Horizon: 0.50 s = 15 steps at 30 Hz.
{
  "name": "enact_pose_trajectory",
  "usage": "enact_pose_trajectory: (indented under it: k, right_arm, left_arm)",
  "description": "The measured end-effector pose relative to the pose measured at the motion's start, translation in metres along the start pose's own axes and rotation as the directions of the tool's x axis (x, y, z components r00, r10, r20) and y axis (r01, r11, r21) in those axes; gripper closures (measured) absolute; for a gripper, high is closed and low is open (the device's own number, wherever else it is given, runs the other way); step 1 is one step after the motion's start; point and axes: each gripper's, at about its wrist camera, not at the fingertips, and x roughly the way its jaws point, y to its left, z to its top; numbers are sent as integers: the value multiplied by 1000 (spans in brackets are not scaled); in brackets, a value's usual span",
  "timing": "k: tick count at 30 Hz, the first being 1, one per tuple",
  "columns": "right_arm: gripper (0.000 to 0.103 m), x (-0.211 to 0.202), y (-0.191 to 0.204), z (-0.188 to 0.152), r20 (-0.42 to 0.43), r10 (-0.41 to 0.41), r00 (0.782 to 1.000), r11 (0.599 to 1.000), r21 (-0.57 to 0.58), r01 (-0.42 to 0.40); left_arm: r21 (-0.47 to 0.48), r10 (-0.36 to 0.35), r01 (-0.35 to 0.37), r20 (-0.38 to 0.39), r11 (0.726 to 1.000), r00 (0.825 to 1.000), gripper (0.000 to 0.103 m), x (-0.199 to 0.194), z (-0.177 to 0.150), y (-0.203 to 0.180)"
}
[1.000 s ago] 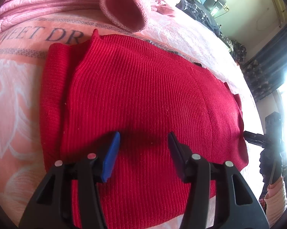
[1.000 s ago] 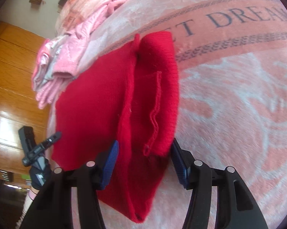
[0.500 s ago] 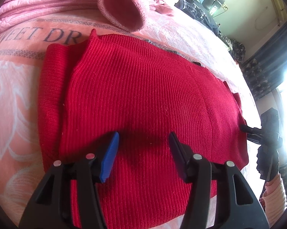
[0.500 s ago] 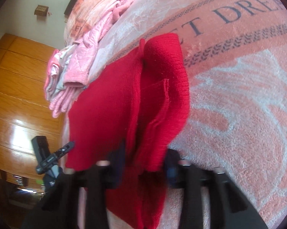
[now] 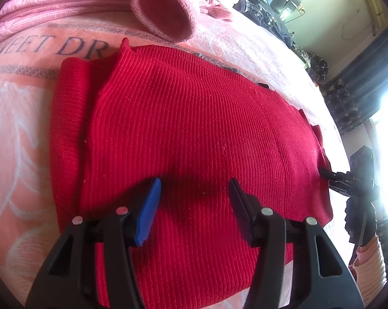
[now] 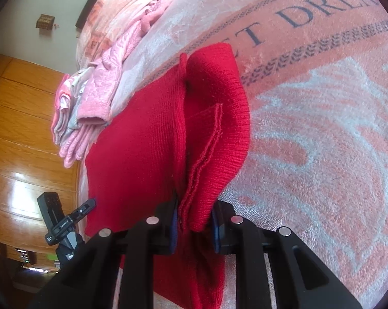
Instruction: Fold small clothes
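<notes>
So the red sweater [image 5: 194, 134] is lying flat on the bed [image 6: 322, 128], on that pink blanket with the lettering. The right gripper [image 6: 194, 228] has its fingers pinched tight on a bunched edge of the sweater, the folded-over sleeve part, which stands up from the blanket right in front of the camera. The left gripper [image 5: 194, 206] just hovers over the middle of the sweater, fingers spread wide, holding nothing.

What matters for the next move, I'd say: the sweater's long axis runs across the left view, from the folded sleeve on one side to the end where the right gripper bites. So the right one is the hand on the fabric, and the body of the sweater stretches away from it toward the left one.

No baskets or bins around, just a pile of pink clothes [image 5: 65, 2] farther up the bed.
</notes>
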Motion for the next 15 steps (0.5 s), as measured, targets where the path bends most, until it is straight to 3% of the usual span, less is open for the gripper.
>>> enact_pose_trajectory:
  k: [4,8,15]
  right_arm:
    - [84,-19,35,2,33,-45,998,997,-54,47]
    - [84,-28,104,6,54,-44,998,984,-170,53]
    - [84,32,215,-10,-29,-82,996,928,-368,66]
  left_arm:
    - [-23,-22,22,6,999,1000,50,-11,0,3]
    - [-19,-66,66,14,998,998,50,-27,-3,7]
    - [-51,-92,91,-6,995,996,50,-23,-14,24]
